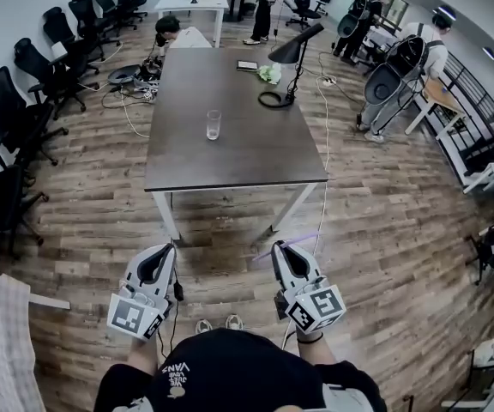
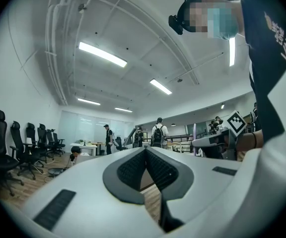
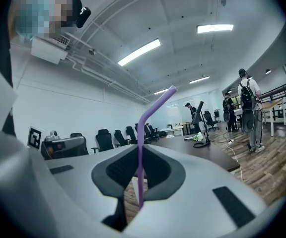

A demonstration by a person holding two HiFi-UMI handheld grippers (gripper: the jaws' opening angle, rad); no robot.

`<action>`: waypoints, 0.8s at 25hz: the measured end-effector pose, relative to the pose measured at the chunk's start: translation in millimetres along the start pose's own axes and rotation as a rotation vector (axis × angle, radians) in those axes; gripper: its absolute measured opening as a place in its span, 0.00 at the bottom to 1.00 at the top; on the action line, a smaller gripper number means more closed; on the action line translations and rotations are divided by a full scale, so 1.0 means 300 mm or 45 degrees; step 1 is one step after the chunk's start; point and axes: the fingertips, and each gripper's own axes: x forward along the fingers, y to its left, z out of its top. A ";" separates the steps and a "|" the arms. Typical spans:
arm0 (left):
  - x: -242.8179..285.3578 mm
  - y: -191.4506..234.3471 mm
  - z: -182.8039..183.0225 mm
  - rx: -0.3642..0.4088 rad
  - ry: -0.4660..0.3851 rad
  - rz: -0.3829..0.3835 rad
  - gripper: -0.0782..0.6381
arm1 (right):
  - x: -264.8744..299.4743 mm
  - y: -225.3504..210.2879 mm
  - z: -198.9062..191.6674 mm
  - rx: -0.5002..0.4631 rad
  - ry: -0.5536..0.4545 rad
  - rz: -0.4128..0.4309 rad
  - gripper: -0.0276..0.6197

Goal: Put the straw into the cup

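Observation:
A clear glass cup (image 1: 213, 124) stands upright near the middle of the dark table (image 1: 230, 166), well ahead of both grippers. My right gripper (image 1: 278, 251) is shut on a purple bendy straw (image 1: 288, 245), off the table's near edge. In the right gripper view the straw (image 3: 153, 108) rises between the jaws of the right gripper (image 3: 139, 151) and bends to the right at its top. My left gripper (image 1: 165, 253) hangs level beside it, also short of the table. In the left gripper view the left gripper (image 2: 145, 151) is shut with nothing between its pads.
A black desk lamp (image 1: 292, 58), a tablet (image 1: 247, 65) and a pale green bundle (image 1: 269, 74) sit at the table's far end. Office chairs (image 1: 7, 118) line the left wall. People stand at the back and right. Cables (image 1: 322, 127) trail across the wooden floor.

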 end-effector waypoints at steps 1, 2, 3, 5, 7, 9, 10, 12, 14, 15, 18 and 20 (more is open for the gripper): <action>0.003 0.002 -0.005 -0.004 0.003 0.002 0.12 | 0.003 -0.002 -0.003 -0.002 0.006 -0.004 0.10; 0.007 0.003 -0.009 -0.007 0.004 0.001 0.12 | 0.005 -0.005 -0.005 0.000 0.010 -0.008 0.10; 0.011 0.002 -0.013 -0.008 0.005 -0.002 0.12 | 0.007 -0.008 -0.008 0.005 0.013 -0.011 0.10; 0.014 0.000 -0.017 -0.010 0.004 -0.008 0.12 | 0.009 -0.015 -0.013 0.026 0.012 -0.012 0.10; 0.016 0.000 -0.015 -0.009 0.001 -0.012 0.12 | 0.012 -0.019 -0.005 0.046 0.004 -0.012 0.10; 0.020 0.001 -0.012 -0.007 0.003 -0.009 0.12 | 0.018 -0.025 0.009 0.039 -0.002 -0.015 0.10; 0.022 0.000 -0.012 -0.008 0.005 -0.006 0.12 | 0.019 -0.027 0.014 0.028 -0.002 -0.017 0.10; 0.025 -0.001 -0.014 -0.012 0.009 -0.003 0.12 | 0.019 -0.029 0.020 0.006 -0.001 -0.023 0.10; 0.023 -0.003 -0.012 -0.015 0.010 -0.002 0.12 | 0.014 -0.026 0.030 0.004 -0.010 -0.025 0.10; 0.020 -0.004 -0.009 -0.016 0.009 -0.003 0.12 | 0.010 -0.021 0.038 0.009 -0.024 -0.019 0.10; 0.003 0.001 0.002 -0.012 0.002 0.001 0.12 | 0.009 0.010 0.065 -0.012 -0.064 0.016 0.10; 0.003 -0.001 0.001 -0.012 0.000 0.004 0.12 | 0.012 0.020 0.073 -0.029 -0.064 0.039 0.10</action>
